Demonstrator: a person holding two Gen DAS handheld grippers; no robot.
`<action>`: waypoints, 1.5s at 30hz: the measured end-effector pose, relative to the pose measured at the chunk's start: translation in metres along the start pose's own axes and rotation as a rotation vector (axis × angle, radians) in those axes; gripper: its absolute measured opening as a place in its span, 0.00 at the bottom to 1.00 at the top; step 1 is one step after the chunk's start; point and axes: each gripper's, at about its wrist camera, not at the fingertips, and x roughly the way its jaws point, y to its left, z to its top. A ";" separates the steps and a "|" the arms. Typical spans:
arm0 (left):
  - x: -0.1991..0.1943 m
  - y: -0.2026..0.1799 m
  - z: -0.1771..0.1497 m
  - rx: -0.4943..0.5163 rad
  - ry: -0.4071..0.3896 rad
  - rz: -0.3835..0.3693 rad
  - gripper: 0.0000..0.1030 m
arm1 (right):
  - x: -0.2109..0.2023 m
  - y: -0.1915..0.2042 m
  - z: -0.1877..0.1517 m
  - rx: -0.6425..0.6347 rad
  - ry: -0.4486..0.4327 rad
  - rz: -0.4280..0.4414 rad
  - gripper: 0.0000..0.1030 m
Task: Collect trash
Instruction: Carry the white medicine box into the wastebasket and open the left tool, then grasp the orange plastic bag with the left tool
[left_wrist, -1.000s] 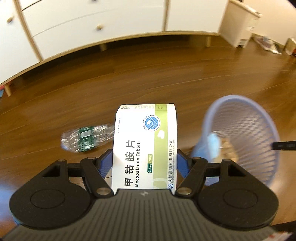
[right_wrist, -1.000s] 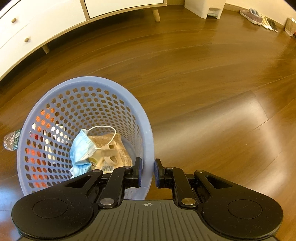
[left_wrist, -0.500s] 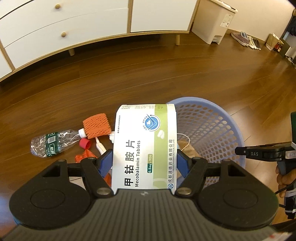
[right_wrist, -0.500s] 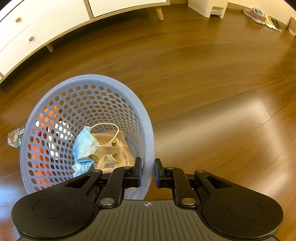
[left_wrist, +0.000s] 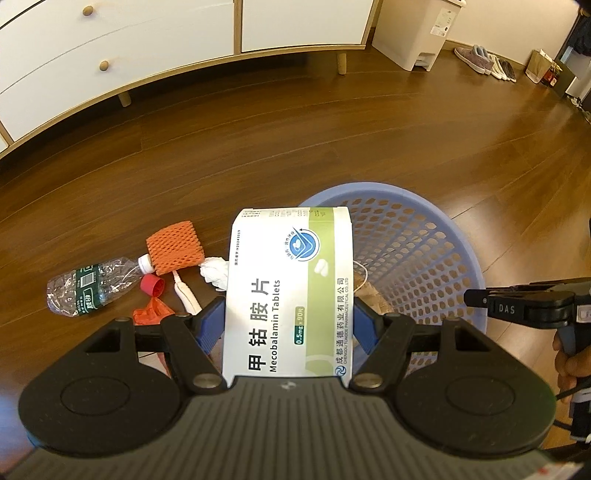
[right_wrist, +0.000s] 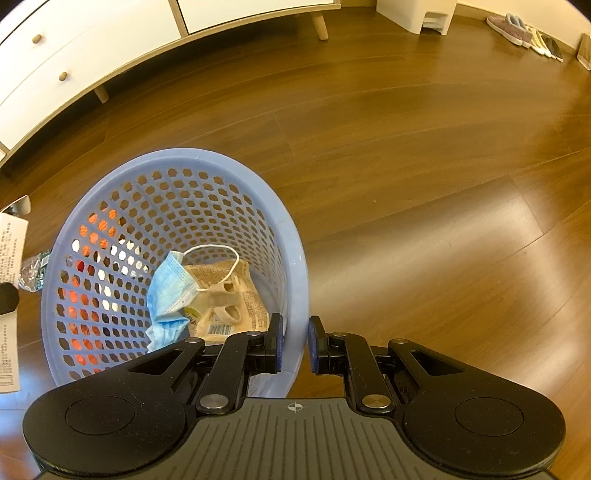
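Tablet box (left_wrist: 291, 291) clamped flat in left gripper (left_wrist: 290, 325), poised beside basket (left_wrist: 461, 240) near rim for drop. Right gripper (right_wrist: 294, 345) pinches basket rim, steadying it. Bottle (left_wrist: 92, 286), orange net (left_wrist: 174, 246) wait on floor.

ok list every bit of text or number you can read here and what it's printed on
"甲钴胺片", "Mecobalamin Tablets", "0.5mg × 90片", "成都通德药业有限公司": medicine box held in the left gripper.
Smaller print at the box's top edge and under the company name: too small to read.
"DAS": side of the right gripper.
Green label on the plastic bottle: blurred.
Wrapper in the basket: barcode only, unreadable.
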 end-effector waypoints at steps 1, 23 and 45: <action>0.001 -0.002 0.000 0.000 0.000 -0.003 0.65 | 0.000 0.000 0.000 -0.001 0.000 0.000 0.10; -0.005 0.012 0.005 -0.003 -0.057 -0.018 0.76 | 0.002 0.002 0.003 -0.002 0.010 -0.006 0.10; 0.087 0.131 -0.076 -0.045 0.049 0.213 0.76 | -0.001 0.010 0.014 0.086 -0.028 -0.059 0.08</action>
